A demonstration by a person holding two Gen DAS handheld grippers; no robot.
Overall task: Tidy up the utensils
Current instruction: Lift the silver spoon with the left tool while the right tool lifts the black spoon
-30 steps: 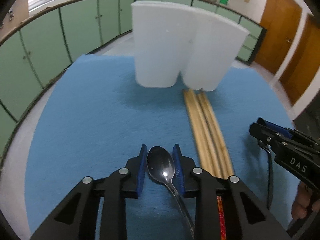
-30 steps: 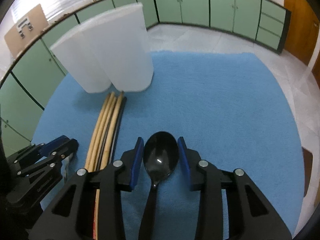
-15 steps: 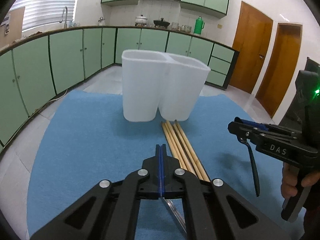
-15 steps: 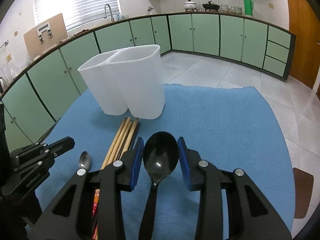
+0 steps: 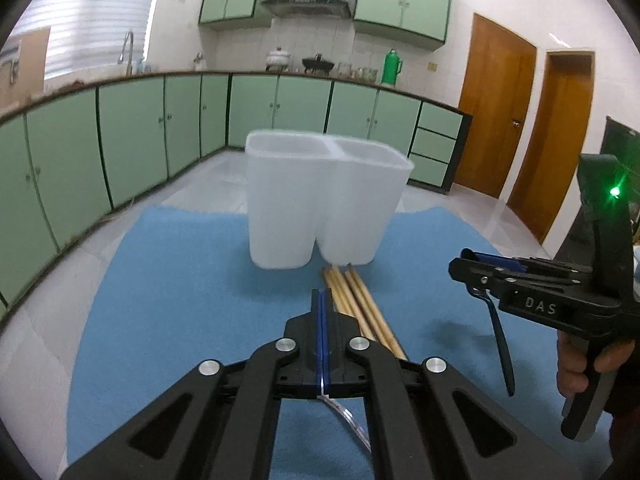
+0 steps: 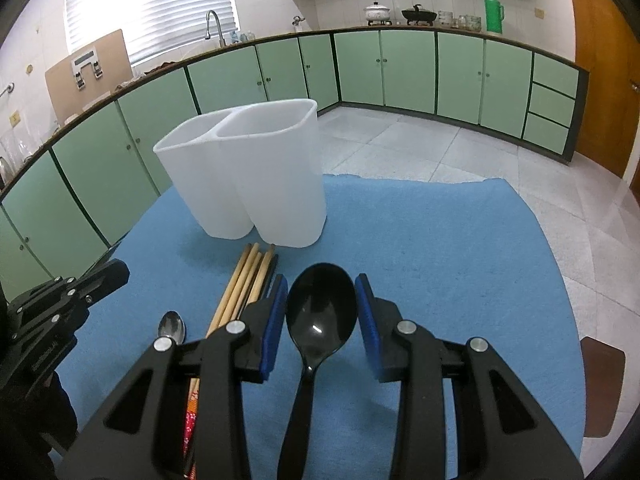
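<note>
A white two-compartment holder (image 5: 324, 200) stands upright at the far side of the blue mat; it also shows in the right wrist view (image 6: 248, 176). My left gripper (image 5: 322, 300) is shut on the metal spoon, whose handle (image 5: 348, 420) trails below the jaws; its bowl (image 6: 172, 326) shows in the right wrist view. My right gripper (image 6: 321, 300) is shut on a black spoon (image 6: 320, 312), bowl up between the pads; in the left wrist view the gripper (image 5: 476, 268) is raised with the handle (image 5: 500, 344) hanging down. Wooden chopsticks (image 5: 356, 300) lie in front of the holder.
The blue mat (image 6: 440, 260) covers the table, with the tiled floor beyond its far edge. Green kitchen cabinets (image 5: 120, 140) run along the back. Wooden doors (image 5: 492, 108) stand at the right. The chopsticks also show in the right wrist view (image 6: 244, 280).
My left gripper shut on the metal spoon and rose off the mat. My right gripper also rose with the black spoon. Both views now look level at the holder.
</note>
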